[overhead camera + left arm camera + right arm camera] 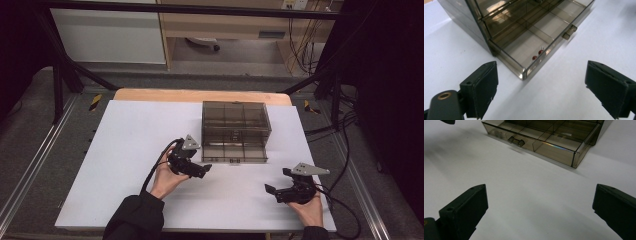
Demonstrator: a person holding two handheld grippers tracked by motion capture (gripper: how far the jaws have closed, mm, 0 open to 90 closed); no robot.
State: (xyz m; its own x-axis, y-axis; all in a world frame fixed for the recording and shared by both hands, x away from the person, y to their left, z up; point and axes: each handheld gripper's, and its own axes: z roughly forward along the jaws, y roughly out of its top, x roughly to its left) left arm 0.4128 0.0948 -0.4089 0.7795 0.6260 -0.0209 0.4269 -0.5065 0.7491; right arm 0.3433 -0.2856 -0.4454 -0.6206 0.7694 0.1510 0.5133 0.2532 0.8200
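Both claws are released and empty, left gripper (200, 167) just beside the smoky clear plastic drawer box (235, 131), right gripper (278, 183) further off.

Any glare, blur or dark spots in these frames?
High view: dim, room edges nearly black, white table evenly lit. Left gripper view: sharp, glare on the smoky drawer box, soft shadow at its corner. Right gripper view: rainbow glint on the drawer front wall, a blurred shadow at upper left.

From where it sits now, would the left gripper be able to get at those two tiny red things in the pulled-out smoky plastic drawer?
Probably yes. The left gripper is open, the drawer is pulled out, and the red pieces lie uncovered just behind its front wall.
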